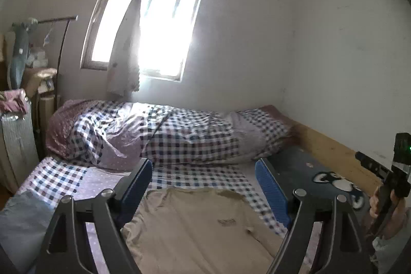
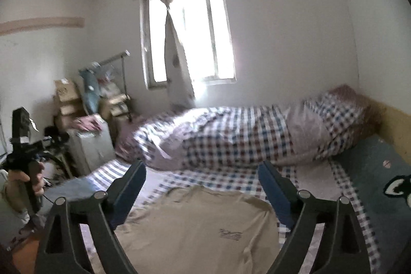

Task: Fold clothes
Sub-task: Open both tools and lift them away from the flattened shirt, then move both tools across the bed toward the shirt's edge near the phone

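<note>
A beige T-shirt (image 1: 200,227) with a small dark chest print lies flat on the bed, neck toward the window. It also shows in the right wrist view (image 2: 200,225). My left gripper (image 1: 204,171) is open and empty, held above the shirt's neck end. My right gripper (image 2: 201,172) is open and empty, also above the shirt's far end. The right hand and its gripper body (image 1: 385,184) show at the right edge of the left wrist view. The left hand and its gripper body (image 2: 23,145) show at the left edge of the right wrist view.
A rolled checked quilt (image 1: 164,132) lies across the bed's far end under the window. A dark blue cartoon blanket (image 1: 321,176) lies along the wooden bed rail (image 1: 334,145) at right. A white hamper (image 1: 15,140), boxes and a clothes rack stand left of the bed.
</note>
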`<state>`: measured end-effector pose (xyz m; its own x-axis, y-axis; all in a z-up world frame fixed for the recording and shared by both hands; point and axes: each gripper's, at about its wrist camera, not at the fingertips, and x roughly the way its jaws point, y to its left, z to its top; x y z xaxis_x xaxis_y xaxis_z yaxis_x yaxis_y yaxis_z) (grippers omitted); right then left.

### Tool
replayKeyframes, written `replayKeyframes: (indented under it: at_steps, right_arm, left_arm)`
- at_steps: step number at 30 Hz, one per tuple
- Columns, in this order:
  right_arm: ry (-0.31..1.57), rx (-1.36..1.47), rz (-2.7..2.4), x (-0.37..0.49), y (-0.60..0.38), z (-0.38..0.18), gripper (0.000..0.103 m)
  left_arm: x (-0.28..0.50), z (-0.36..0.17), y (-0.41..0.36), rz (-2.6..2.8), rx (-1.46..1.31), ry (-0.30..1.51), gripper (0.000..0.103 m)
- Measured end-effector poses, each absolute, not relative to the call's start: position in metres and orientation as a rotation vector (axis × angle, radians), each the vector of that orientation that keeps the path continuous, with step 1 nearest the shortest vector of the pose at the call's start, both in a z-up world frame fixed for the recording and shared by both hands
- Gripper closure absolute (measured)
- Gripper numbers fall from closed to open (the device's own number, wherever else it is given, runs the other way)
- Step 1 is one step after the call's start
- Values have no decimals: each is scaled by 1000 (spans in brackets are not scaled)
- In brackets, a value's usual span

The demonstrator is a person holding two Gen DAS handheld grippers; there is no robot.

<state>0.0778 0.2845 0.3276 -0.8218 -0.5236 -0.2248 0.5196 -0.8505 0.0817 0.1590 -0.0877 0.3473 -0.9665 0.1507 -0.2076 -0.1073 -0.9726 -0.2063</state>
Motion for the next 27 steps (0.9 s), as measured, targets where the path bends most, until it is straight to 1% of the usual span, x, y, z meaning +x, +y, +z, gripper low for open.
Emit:
replayKeyframes:
  at_steps: [3,4,6,7,8,10,14,19,21,22,27]
  right_arm:
    - [-4,270,-2558,146,300,359,8]
    - [11,257,-2562,165,304,368,8]
    - [25,229,-2580,204,314,384,7]
    - [23,217,-2584,218,319,390,6]
    - [8,200,-2591,234,325,393,4]
    - [-21,167,-2608,262,337,398,3]
    - [-47,132,-2704,305,352,378,2]
    - [-5,99,-2870,334,368,332,2]
    - [15,84,-2948,341,376,315,2]
    - [3,87,-2976,341,382,307,2]
    - [-181,191,-3038,321,426,259,2]
  left_arm:
    - [218,376,-72,2956,-282,-256,16]
    - [236,385,-67,2952,-262,-243,15]
    - [268,397,-55,2941,-224,-228,9]
    - [281,401,-50,2934,-208,-229,3]
    - [291,400,-43,2920,-192,-244,0]
    - [309,394,-29,2882,-181,-270,0]
    - [321,360,10,2841,-205,-270,0]
    - [315,314,65,2829,-207,-254,0]
    - [307,298,94,2804,-231,-221,0]
    - [302,288,110,2782,-248,-198,0]
    - [271,230,199,2633,-377,-54,0]
